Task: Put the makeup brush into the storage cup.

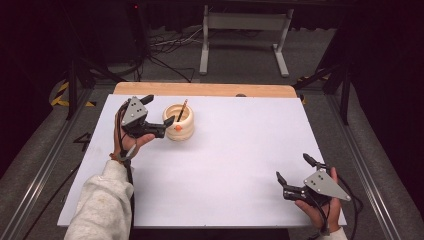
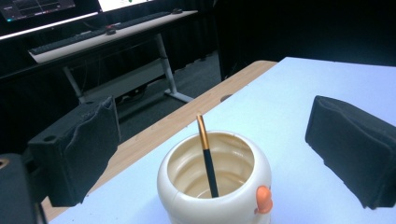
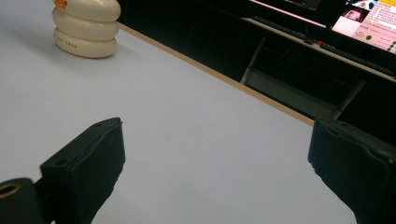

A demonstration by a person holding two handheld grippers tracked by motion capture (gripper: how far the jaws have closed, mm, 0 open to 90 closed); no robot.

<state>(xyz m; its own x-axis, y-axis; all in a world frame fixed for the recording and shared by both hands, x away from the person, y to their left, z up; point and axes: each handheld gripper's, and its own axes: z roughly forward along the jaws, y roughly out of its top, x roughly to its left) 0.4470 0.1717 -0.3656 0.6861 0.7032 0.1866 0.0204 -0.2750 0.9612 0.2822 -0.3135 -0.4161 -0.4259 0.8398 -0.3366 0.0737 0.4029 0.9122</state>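
Your black-and-gold pen stands tilted in the cream ribbed ceramic pot, below and between your left gripper jaws, which are spread apart and empty.

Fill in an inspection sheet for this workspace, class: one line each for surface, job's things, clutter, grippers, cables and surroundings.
Surface: white table top with a wooden strip along its far edge.
Job's things: cream ribbed pot with an orange knob stands upright at the far left; a black pen with a gold end leans inside it.
Clutter: nothing seen.
Grippers: left gripper beside the pot, jaws wide apart, nothing between them; right gripper near the near right corner, jaws apart, holding nothing.
Cables: one trails from each gripper; more cables lie on the floor beyond the table.
Surroundings: dark room, a grey desk frame behind the table, lit screens and keyboards.
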